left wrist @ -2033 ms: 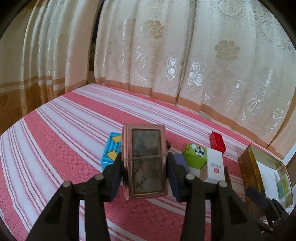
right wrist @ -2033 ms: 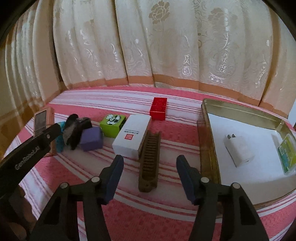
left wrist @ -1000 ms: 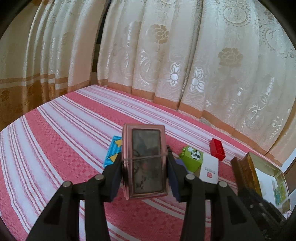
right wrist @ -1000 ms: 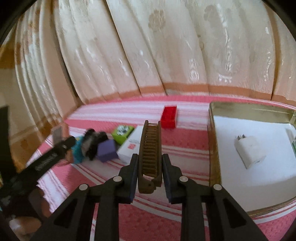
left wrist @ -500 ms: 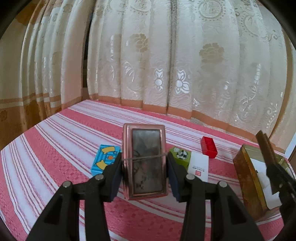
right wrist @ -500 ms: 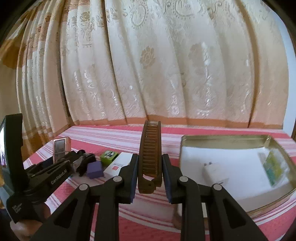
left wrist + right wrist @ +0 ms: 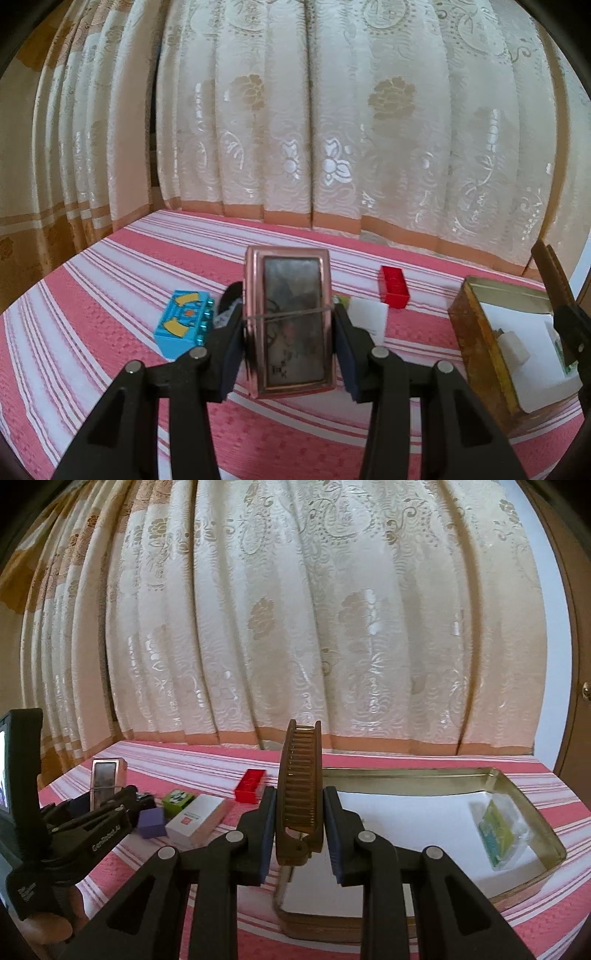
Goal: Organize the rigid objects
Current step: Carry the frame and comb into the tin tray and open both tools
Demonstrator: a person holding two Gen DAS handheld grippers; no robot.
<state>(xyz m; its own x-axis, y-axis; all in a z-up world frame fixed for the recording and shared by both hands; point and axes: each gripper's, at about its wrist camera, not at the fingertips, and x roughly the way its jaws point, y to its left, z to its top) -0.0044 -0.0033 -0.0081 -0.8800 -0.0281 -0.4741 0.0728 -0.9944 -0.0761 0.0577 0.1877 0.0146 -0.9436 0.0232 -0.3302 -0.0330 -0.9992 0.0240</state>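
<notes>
Right gripper point(image 7: 300, 821) clamps a brown folding plastic comb point(image 7: 301, 794) above the gold metal tin point(image 7: 532, 794), likely for placing inside; left gripper point(image 7: 290, 341) grips a pink rectangular lighter point(image 7: 290, 325) left of it.

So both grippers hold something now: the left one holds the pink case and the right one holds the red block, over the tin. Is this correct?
Not quite. The right gripper holds the brown comb, not the red block, which lies on the cloth beside the white box, as the right wrist view shows. The rest stands: the left gripper holds the pink case, and the comb is over the tin.
</notes>
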